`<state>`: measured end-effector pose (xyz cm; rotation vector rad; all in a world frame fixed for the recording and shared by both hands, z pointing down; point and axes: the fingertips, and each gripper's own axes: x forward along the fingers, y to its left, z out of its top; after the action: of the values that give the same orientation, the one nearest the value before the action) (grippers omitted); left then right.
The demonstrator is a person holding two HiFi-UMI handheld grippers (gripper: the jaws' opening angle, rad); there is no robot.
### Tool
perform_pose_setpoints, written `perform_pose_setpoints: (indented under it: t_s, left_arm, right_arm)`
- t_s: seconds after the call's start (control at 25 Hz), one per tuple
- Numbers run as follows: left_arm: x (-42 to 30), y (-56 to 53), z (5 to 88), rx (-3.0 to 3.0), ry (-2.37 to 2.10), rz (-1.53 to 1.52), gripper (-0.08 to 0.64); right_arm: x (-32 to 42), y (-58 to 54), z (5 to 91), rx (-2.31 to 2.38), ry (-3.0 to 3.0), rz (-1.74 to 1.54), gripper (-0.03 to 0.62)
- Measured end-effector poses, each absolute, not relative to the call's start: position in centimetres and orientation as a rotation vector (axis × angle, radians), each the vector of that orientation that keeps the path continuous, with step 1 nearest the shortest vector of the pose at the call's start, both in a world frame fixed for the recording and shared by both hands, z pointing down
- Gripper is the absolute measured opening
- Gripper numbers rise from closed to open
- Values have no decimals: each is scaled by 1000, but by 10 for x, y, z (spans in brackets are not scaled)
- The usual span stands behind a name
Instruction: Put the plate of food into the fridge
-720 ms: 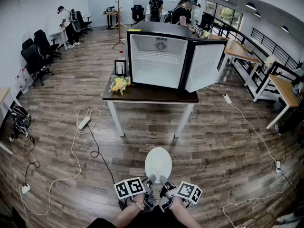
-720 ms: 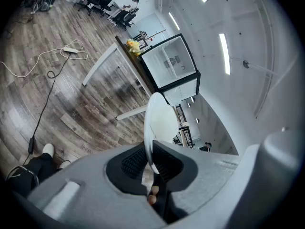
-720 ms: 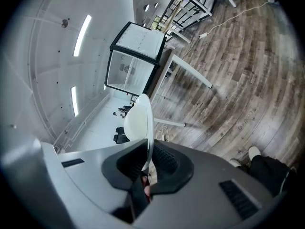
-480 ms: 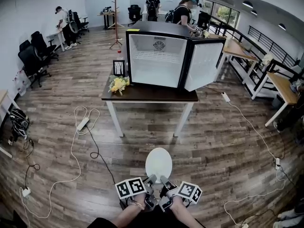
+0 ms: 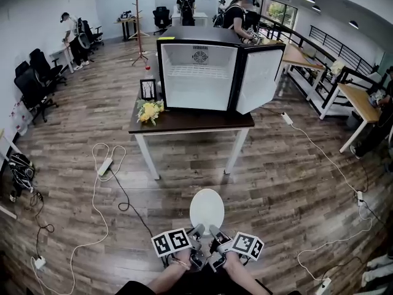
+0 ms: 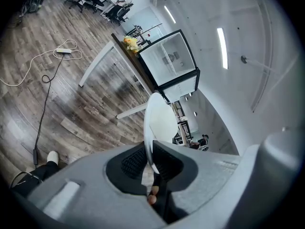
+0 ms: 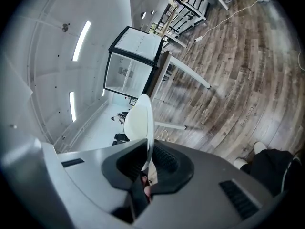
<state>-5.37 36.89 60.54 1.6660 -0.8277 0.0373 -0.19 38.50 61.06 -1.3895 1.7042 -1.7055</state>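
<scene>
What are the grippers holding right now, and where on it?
Both hold the white plate by its near rim: the left gripper pinches the rim's left part, the right gripper the part beside it.

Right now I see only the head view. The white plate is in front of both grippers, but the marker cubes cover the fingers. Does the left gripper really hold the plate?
Observer: Yes. The left gripper view shows the left gripper with its fingers shut on the rim of the white plate.
Operator: And the other side, please?
Observer: The right gripper view shows the same: the right gripper pinches the rim between its fingers, with no gap visible there.
</scene>
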Motion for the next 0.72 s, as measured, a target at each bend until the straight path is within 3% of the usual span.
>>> perform_pose_setpoints:
  t_s: [0.72]
  left_arm:
    - [-74,324,620,1618,-874,5,38]
  right_arm:
    - [-22,336,624,-1352,1745,-1762,38]
